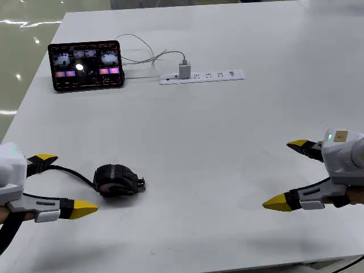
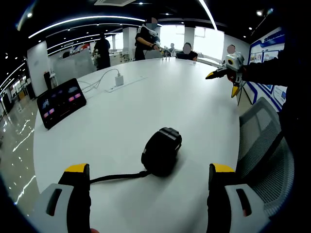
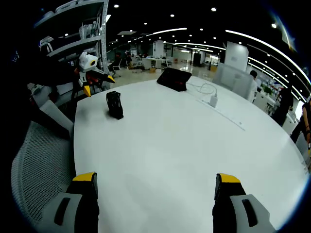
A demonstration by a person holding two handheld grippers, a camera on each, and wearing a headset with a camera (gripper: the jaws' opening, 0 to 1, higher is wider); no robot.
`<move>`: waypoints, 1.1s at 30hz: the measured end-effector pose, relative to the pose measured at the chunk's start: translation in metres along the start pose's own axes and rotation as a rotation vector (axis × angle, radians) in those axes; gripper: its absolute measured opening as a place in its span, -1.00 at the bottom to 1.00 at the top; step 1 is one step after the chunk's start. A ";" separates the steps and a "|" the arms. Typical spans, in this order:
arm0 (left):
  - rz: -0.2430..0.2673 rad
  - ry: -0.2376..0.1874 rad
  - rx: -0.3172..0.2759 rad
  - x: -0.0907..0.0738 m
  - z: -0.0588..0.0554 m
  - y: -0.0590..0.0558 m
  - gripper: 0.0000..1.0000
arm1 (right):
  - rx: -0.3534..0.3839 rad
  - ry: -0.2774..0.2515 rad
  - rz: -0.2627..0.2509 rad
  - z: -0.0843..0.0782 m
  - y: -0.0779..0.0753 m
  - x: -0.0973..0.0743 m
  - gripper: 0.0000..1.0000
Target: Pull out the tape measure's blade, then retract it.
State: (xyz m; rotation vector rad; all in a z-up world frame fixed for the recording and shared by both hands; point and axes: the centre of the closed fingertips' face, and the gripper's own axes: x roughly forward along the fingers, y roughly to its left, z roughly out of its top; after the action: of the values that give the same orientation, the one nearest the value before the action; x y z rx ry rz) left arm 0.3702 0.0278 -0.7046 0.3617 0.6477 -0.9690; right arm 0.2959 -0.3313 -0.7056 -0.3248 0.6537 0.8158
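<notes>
A black tape measure lies on the white table, with its black wrist strap trailing left. My left gripper is open at the table's left front edge, its yellow tips on either side of the strap, just short of the case. In the left gripper view the tape measure lies a little ahead of the left gripper. My right gripper is open over bare table at the right front, far from the tape measure. The blade is inside the case.
A tablet with a lit screen stands at the back left. A white power strip with a charger and cables lies behind the middle. A mesh chair stands by the table's edge. People stand in the background.
</notes>
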 end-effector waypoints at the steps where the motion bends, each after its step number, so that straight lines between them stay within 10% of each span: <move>1: -0.005 -0.001 0.003 0.001 0.002 -0.001 0.98 | -0.003 -0.001 0.000 0.002 0.000 0.001 0.98; 33: -0.150 0.148 0.246 0.031 0.025 -0.009 0.96 | -0.121 -0.030 0.159 0.056 0.032 0.062 0.98</move>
State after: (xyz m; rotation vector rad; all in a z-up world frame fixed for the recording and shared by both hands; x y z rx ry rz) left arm 0.3833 -0.0111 -0.7055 0.6134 0.6984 -1.1769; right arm 0.3263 -0.2471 -0.7046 -0.3732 0.6090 1.0128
